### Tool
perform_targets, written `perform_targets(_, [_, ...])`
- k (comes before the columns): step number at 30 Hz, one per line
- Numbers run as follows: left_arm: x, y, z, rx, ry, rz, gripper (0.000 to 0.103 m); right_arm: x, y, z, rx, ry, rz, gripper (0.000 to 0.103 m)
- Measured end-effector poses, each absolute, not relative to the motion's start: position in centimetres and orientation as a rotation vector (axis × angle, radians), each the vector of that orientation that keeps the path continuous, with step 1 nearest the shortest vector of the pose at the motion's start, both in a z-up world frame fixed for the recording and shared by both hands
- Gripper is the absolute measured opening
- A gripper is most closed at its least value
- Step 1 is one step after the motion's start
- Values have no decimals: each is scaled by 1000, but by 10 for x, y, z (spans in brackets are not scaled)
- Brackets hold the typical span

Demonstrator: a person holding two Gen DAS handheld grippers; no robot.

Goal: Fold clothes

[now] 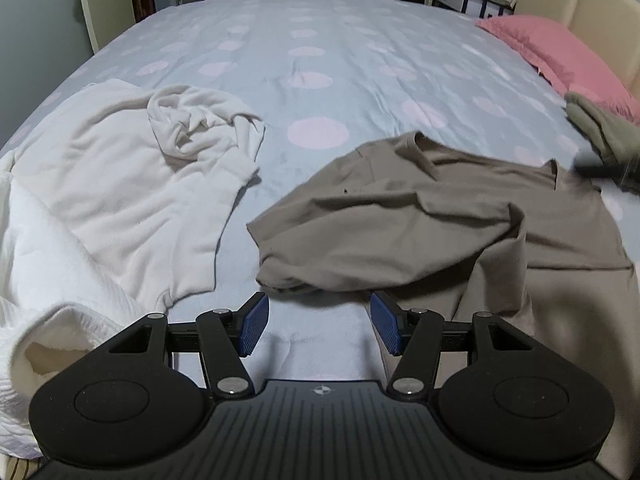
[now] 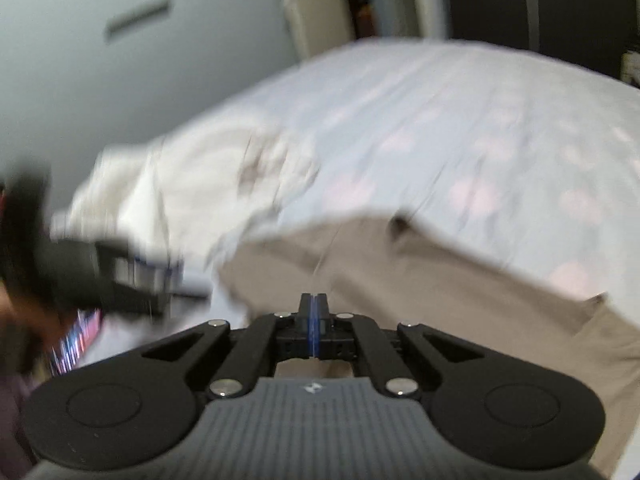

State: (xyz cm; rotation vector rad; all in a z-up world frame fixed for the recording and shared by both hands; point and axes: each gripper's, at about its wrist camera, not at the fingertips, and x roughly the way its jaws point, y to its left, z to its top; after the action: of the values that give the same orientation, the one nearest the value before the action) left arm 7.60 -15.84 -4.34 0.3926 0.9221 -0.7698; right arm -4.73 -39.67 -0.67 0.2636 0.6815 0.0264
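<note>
Closest in: the left tool (image 1: pixel 319 322), parted about halfway, nothing between its blue pads (image 1: pixel 253 325). Hung over bare cover of the bed (image 1: pixel 320 60), with the near hem of the taupe shirt (image 1: pixel 420 224) just beyond the fingertips and not touching them. Lay rumpled across the near right part of the bed, that shirt, collar towards the far side, one sleeve running to the right edge. To its left, apart from it: a cream sweater (image 1: pixel 120 184), crumpled, with a white textured garment (image 1: pixel 40 280) at the near left. Far right: a pink pillow (image 1: pixel 560 52). On the right wrist view, heavily blurred: the right tool (image 2: pixel 315 300) fully closed, pads pressed together, taupe cloth directly ahead and below; could not tell whether any fabric was pinched.
</note>
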Motion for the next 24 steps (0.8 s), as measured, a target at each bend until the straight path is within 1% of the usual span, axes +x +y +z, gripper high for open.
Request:
perform_targets(2, [74,-161,-46,416,921,-764,55,-53,-410,4,276,650,-6,1])
perform_targets(3, [73,-162,-47,428,921,-760,55,-53,-412,4,284,652,-4,5])
perform_targets(5, [71,-163,-49,439,922,-762,55,-52,-408,-7,313,683,28,6])
perform_targets(7, [69,-164,-51,444,925,-768,54,-49,-396,-22,314,723,75,10])
perform_targets(11, [65,-166,-53,451,928,-789,54,-43,-368,-50,276,798,133,32])
perform_targets(14, [64,-167,-54,457,928,-798,54,-37,-351,-66,228,836,156,33])
perform_targets(16, [64,-167,-54,454,930,-800,54,-32,-343,-74,200,856,165,41])
perform_targets(17, [64,-167,-54,453,931,-802,54,-30,-341,-77,197,861,166,46])
perform_targets(18, [64,-166,-54,452,932,-803,54,-28,-340,-80,195,867,166,48])
perform_targets(24, [66,-162,-56,448,942,-800,54,-14,-333,-102,158,913,165,48])
